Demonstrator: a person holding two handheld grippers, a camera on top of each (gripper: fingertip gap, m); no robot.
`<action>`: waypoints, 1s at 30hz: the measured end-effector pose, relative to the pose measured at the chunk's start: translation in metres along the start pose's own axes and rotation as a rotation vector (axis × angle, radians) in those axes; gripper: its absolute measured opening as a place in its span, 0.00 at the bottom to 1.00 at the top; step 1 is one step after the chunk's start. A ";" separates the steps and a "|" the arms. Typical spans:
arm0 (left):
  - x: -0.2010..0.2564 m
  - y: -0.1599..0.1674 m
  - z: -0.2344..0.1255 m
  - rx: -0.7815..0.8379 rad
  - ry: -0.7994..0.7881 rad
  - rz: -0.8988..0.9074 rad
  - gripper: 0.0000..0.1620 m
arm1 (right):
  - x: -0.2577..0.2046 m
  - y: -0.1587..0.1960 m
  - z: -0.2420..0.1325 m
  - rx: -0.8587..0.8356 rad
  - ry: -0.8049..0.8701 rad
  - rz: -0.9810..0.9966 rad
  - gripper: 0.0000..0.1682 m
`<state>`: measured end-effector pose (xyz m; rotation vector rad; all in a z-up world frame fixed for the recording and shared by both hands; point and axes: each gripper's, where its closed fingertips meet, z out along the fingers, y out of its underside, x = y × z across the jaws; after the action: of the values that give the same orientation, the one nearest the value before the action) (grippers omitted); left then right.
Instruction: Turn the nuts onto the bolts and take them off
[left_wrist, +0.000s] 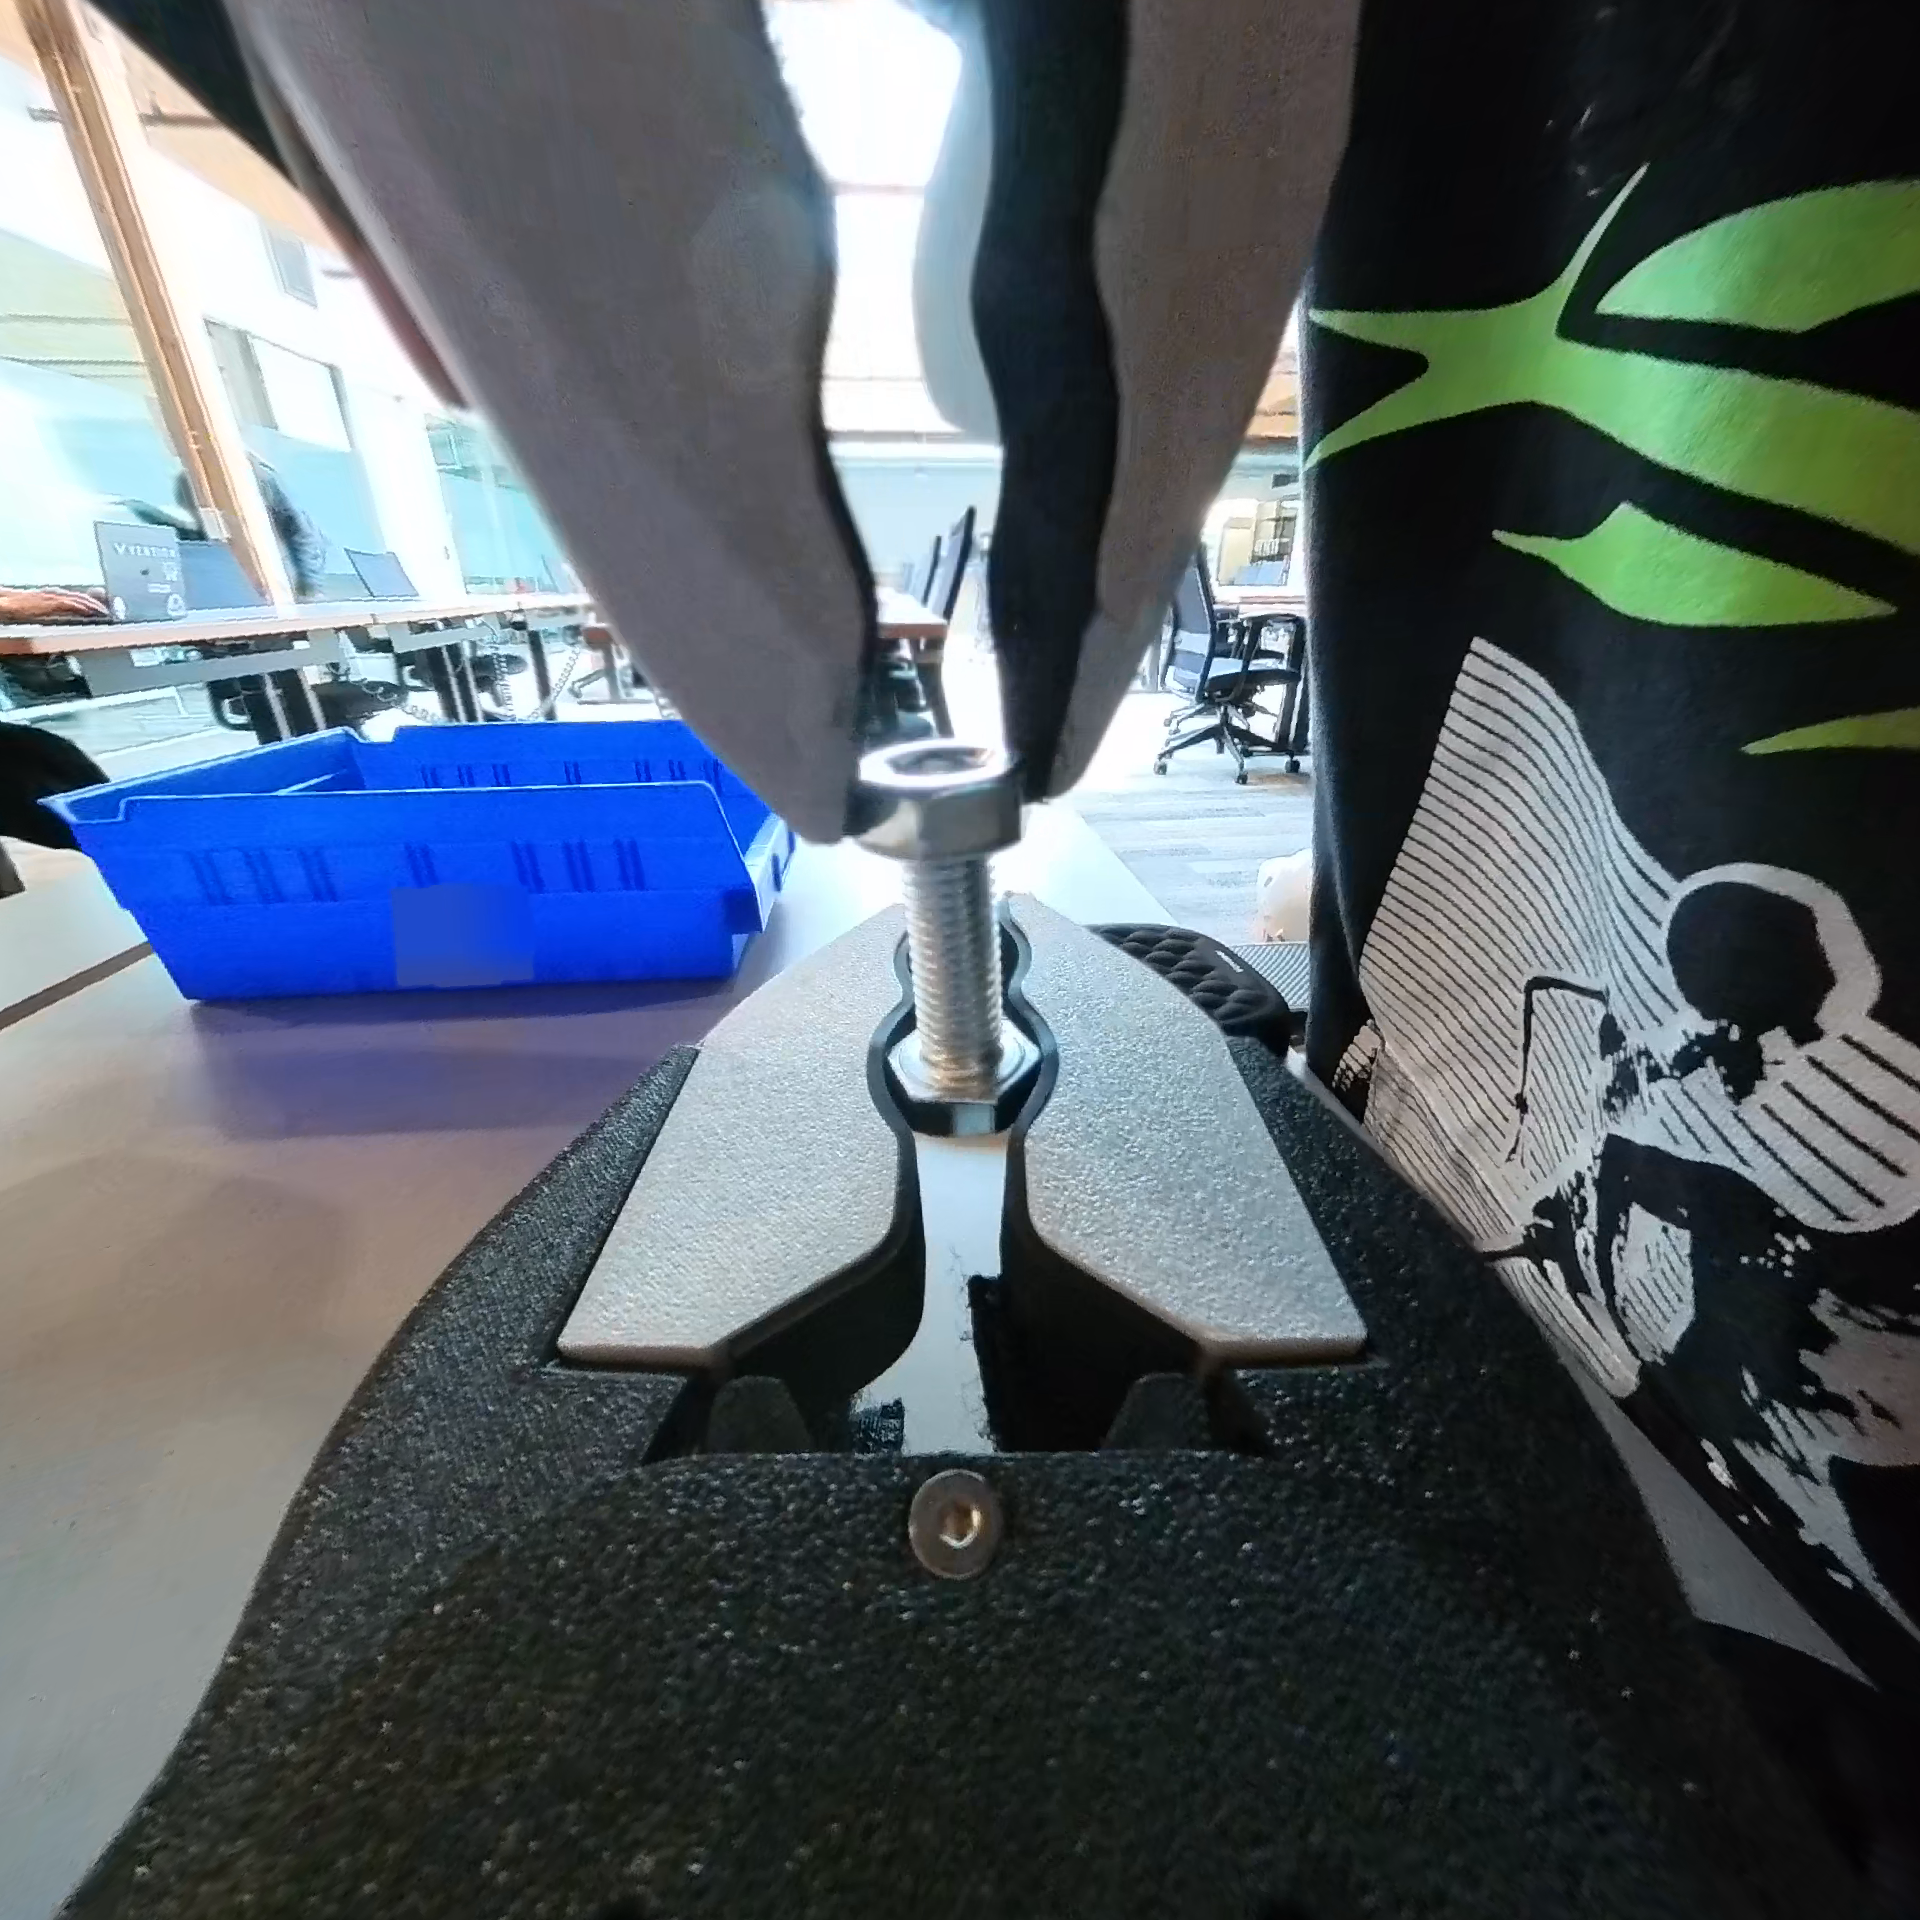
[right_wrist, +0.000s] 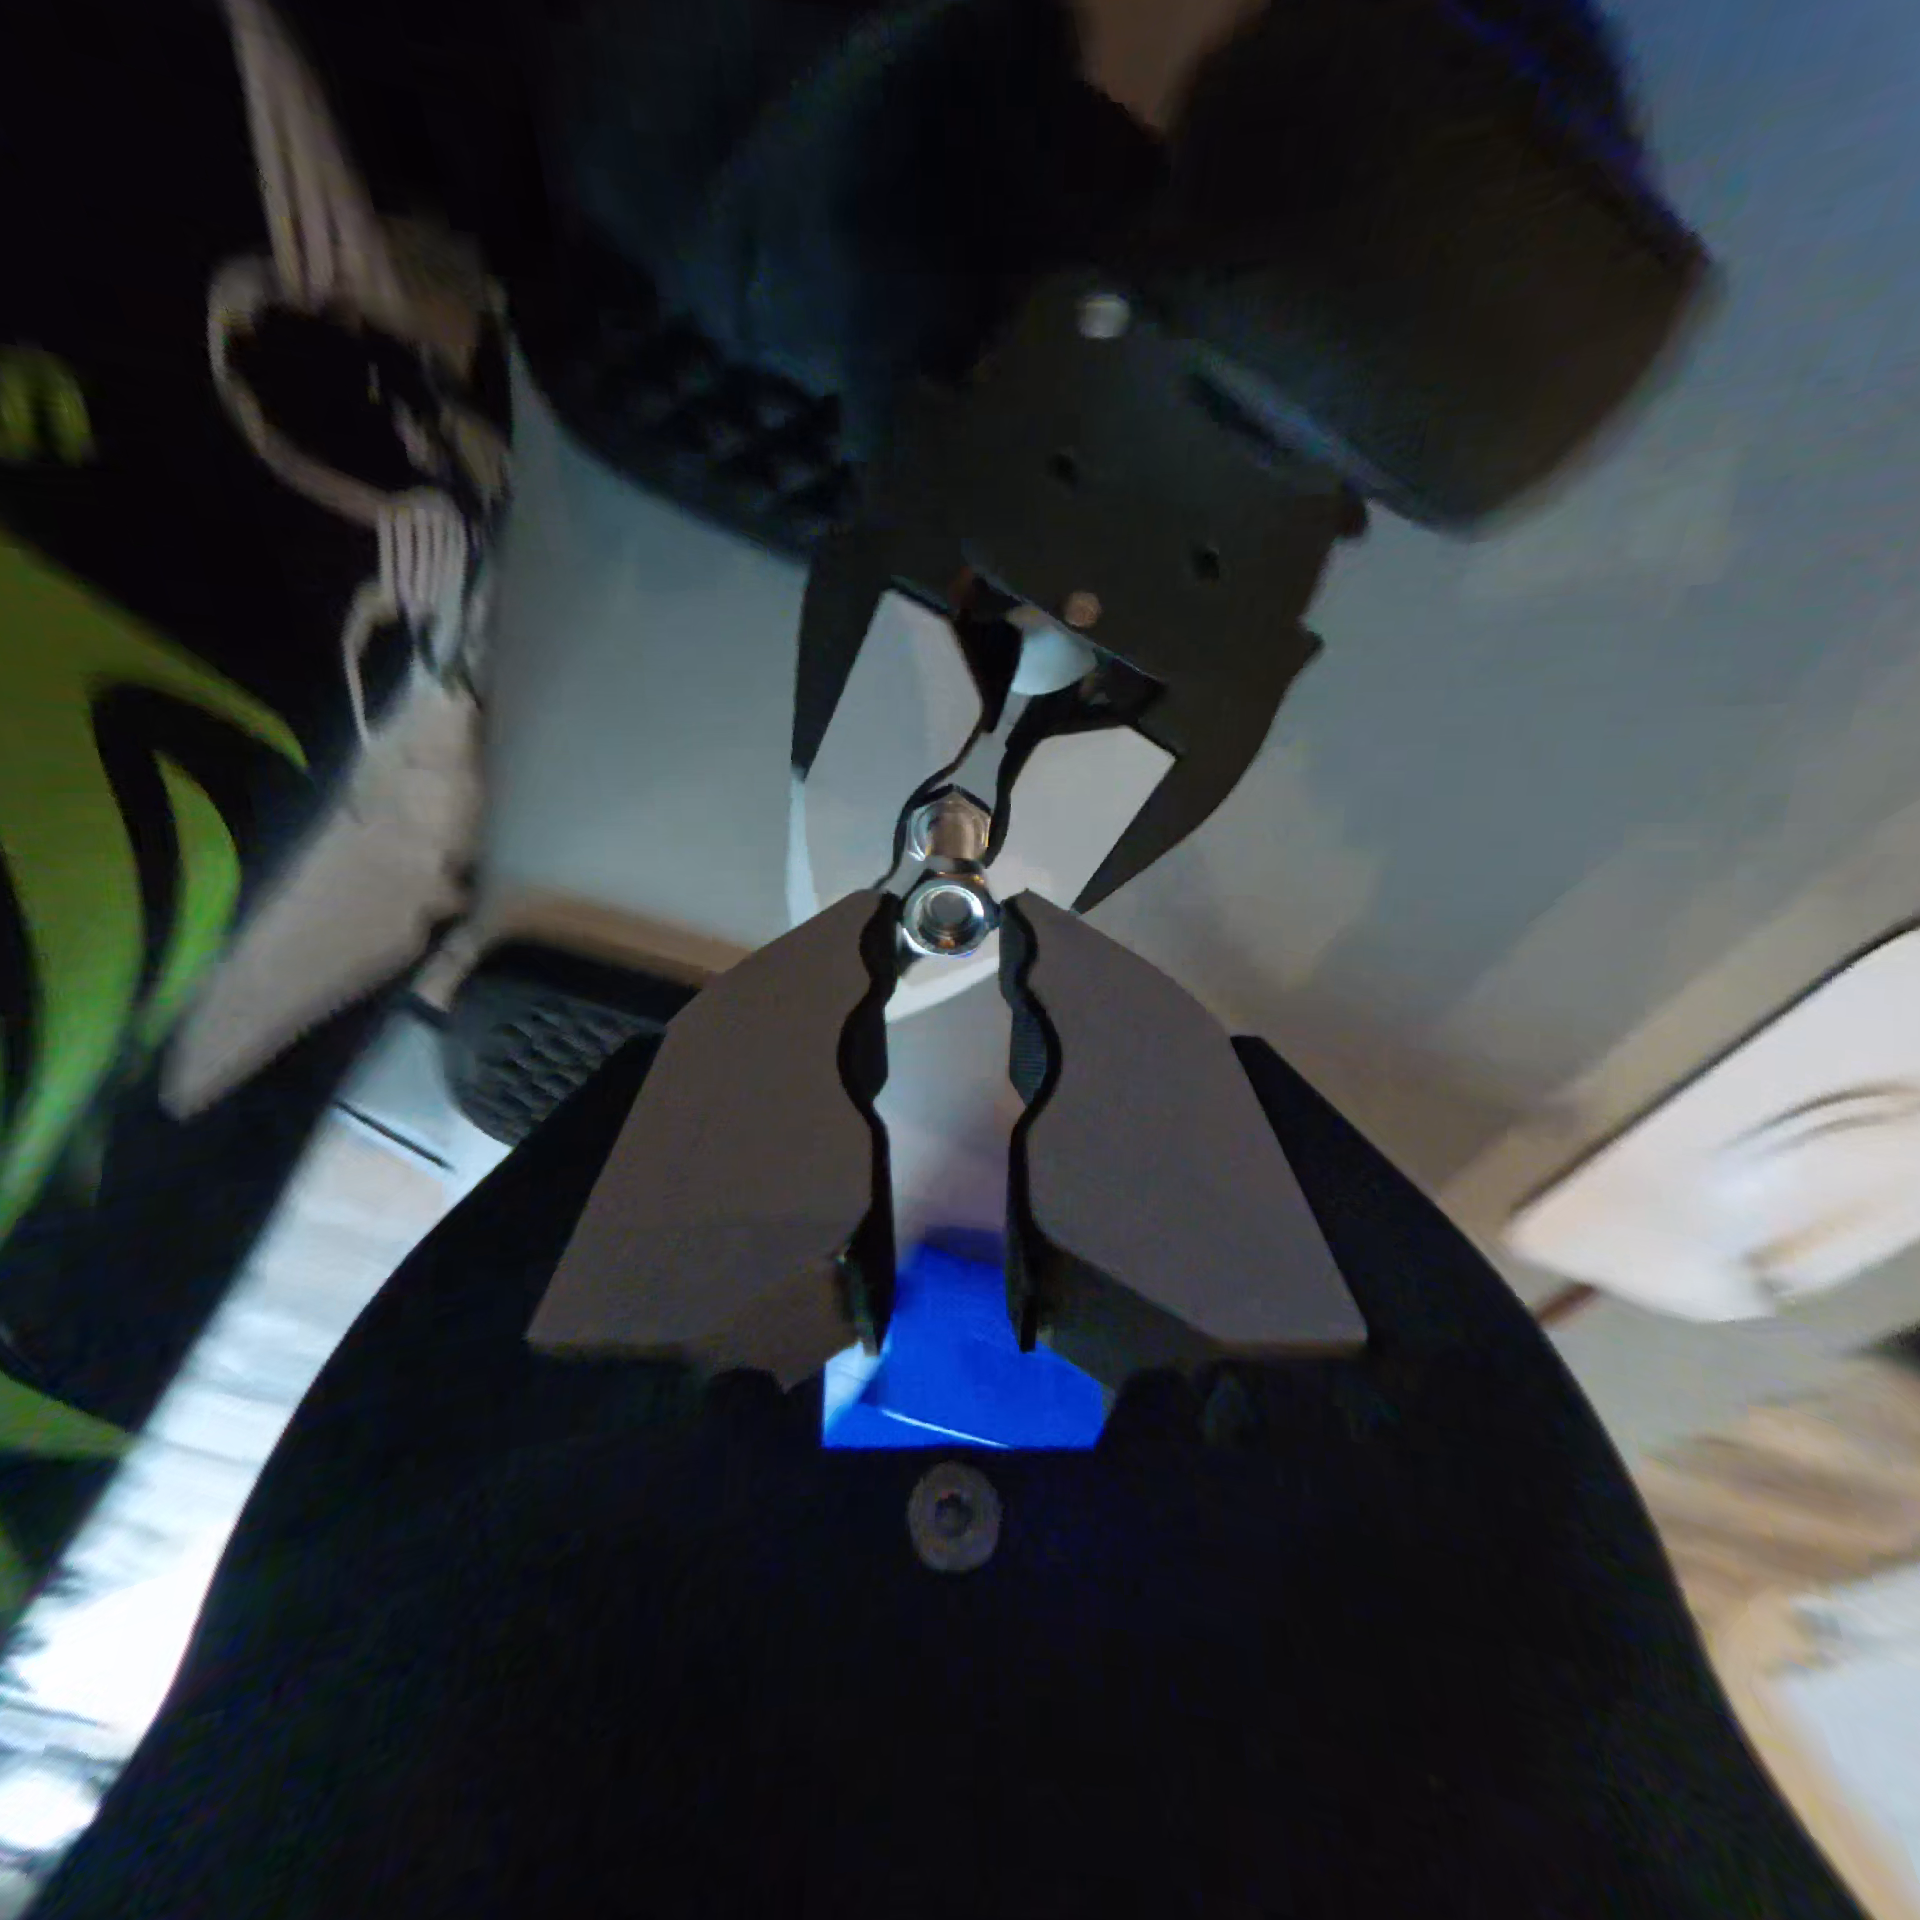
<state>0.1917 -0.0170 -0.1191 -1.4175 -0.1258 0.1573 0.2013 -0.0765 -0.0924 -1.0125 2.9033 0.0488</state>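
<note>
1. The bolt (left_wrist: 954, 971) is silver steel with a threaded shank. It stands upright at the centre of the left wrist view, hex head down.
2. The nut (left_wrist: 938, 798) is a shiny silver hexagon. It sits level on the shank's top end, at 12 o'clock from the head.

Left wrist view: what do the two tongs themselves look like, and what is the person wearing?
The left tongs have flat grey textured fingers with wavy black inner edges, set in a grainy black body with a silver hex screw. The right tongs match: grey fingers edged in black. The person wears a black shirt printed in green and white.
</note>
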 end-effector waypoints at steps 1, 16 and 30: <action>0.000 0.000 0.000 -0.002 0.001 0.000 0.07 | 0.000 0.000 0.000 0.015 -0.007 0.042 0.11; 0.001 -0.001 0.000 0.001 0.012 0.004 0.07 | -0.002 0.001 -0.014 0.017 0.100 -1.121 0.29; 0.002 0.000 0.000 -0.003 0.015 0.005 0.07 | 0.000 0.000 0.002 0.001 0.063 -1.257 0.10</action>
<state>0.1935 -0.0166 -0.1189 -1.4222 -0.1102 0.1502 0.2015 -0.0767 -0.0945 -2.5661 1.7818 -0.0524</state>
